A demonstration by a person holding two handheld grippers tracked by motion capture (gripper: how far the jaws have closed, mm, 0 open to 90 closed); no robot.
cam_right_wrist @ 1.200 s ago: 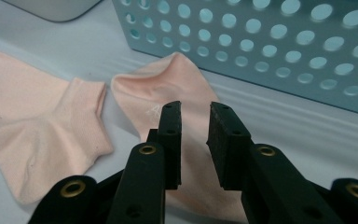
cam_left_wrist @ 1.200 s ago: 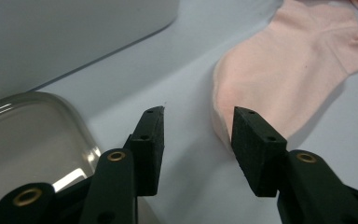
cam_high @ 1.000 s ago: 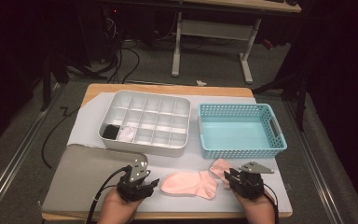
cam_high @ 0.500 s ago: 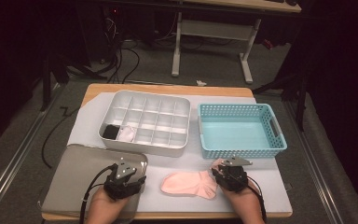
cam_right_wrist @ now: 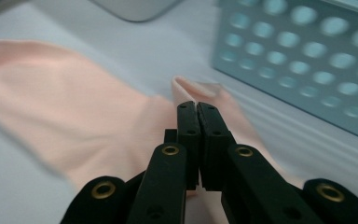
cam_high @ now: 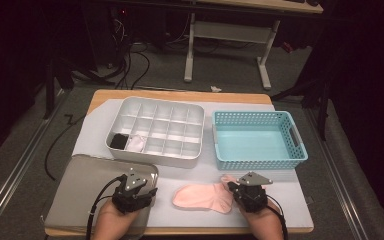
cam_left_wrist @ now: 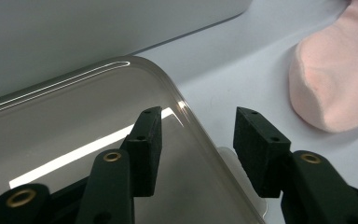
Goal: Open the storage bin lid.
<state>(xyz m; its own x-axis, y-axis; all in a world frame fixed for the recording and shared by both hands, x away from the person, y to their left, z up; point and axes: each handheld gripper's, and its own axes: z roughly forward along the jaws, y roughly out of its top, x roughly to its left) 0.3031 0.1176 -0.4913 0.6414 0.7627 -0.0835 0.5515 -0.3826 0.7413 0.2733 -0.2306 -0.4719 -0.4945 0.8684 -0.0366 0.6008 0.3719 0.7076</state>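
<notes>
A pink sock (cam_high: 202,196) lies flat on the white mat near the table's front edge, toe to the left. My right gripper (cam_high: 231,186) sits at the sock's cuff end. Its jaws have just been closing and now meet, with a raised fold of the sock (cam_right_wrist: 74,107) pinched at the right gripper's (cam_right_wrist: 196,106) tips. My left gripper (cam_high: 142,184) hovers over the right corner of the metal tray (cam_high: 80,175). In the left gripper view the left gripper (cam_left_wrist: 196,135) is open with nothing between its jaws, above the tray's rim (cam_left_wrist: 121,63), and the sock's toe (cam_left_wrist: 331,84) lies to the right.
A white compartment box (cam_high: 155,102) stands behind the tray, with a black item (cam_high: 117,141) and a white item (cam_high: 136,143) in its front-left cells. A turquoise basket (cam_high: 260,162) stands at the right, just behind the right gripper. Dark floor, cables and a desk frame lie beyond the table.
The right hand has shifted left onto the sock's cuff and its jaws have closed there. The left hand slid a little left over the tray and then stayed put.
</notes>
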